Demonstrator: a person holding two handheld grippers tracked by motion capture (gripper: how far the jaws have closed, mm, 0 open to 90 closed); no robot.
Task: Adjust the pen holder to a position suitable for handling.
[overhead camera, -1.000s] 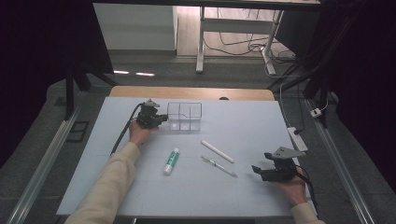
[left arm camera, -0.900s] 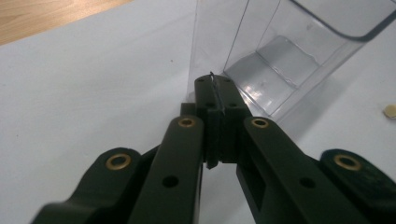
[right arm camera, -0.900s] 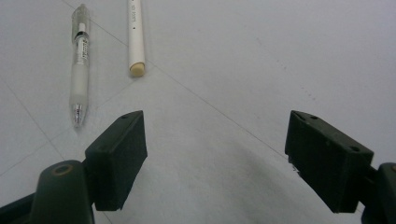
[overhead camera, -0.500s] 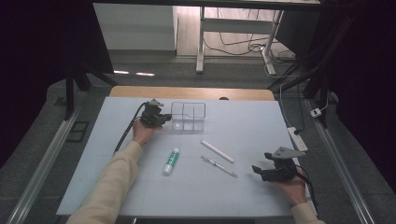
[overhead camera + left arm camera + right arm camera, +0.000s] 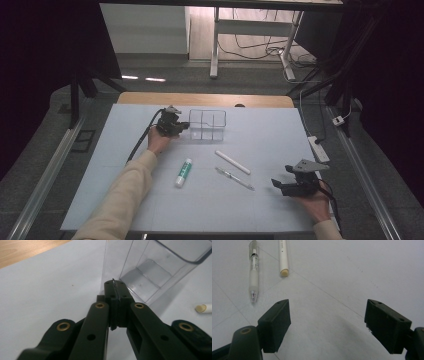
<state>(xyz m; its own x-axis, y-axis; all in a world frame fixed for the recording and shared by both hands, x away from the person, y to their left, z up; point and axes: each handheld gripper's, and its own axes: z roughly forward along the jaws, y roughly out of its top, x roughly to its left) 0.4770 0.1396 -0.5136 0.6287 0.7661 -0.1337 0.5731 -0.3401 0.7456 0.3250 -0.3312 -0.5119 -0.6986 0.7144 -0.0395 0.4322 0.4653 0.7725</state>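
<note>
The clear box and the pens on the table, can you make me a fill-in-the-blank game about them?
1. The left gripper is pinching the wall of the clear ____.
2. The right gripper has its jaws ____ with nothing between them.
3. In the high view, the glue stick has a ____ cap.
4. The clear box has ____ inside it.

Missing words: box; open; green; nothing

No print is legible; small lettering on the white stick (image 5: 283, 255) is blurred

Bare tabletop (image 5: 280, 135) right of clear organizer (image 5: 207, 125); pens (image 5: 233, 162) mid-table.
</note>
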